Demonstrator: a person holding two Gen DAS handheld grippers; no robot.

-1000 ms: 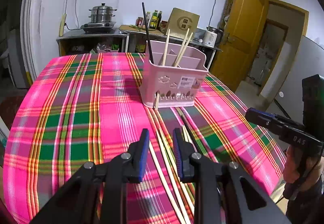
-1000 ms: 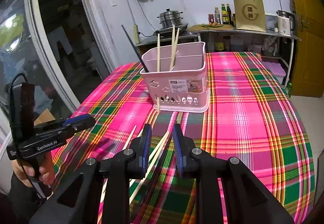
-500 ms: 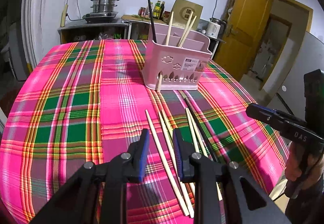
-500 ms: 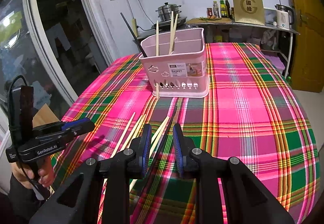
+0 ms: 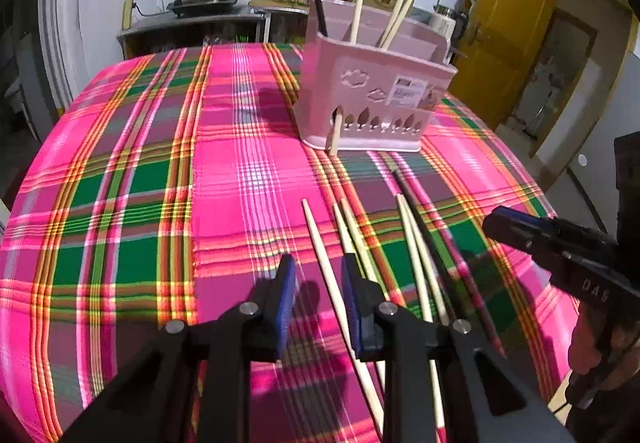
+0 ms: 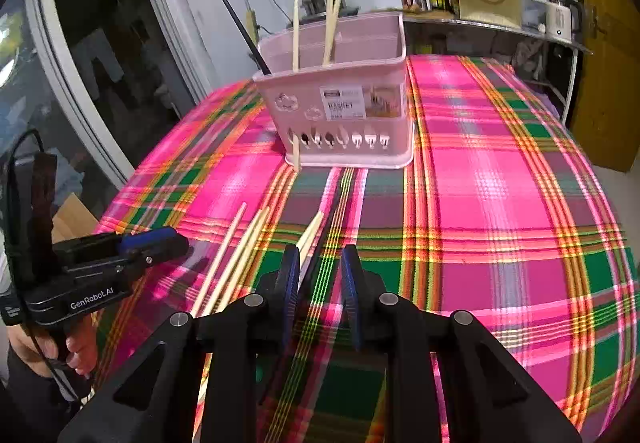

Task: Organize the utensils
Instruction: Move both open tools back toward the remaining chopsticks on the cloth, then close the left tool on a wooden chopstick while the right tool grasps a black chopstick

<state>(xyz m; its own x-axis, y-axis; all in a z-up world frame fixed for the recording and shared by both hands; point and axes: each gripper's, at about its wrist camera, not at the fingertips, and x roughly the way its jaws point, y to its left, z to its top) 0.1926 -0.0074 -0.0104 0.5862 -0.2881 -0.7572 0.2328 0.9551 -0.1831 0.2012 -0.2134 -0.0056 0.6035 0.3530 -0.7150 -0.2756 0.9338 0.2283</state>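
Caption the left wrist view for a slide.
Open left gripper above loose chopsticks on a plaid tablecloth, pink basket beyond.

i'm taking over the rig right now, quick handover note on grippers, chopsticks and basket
Left gripper: open, empty, over the leftmost pale wooden chopstick on the plaid tablecloth.
Right gripper: open, empty, above the loose chopsticks.
Pink plastic utensil basket: upright, holding three pale chopsticks and a black one; another pale one pokes out of a lower slot.
Left: several pale, one black, one pink chopstick lie on the cloth.
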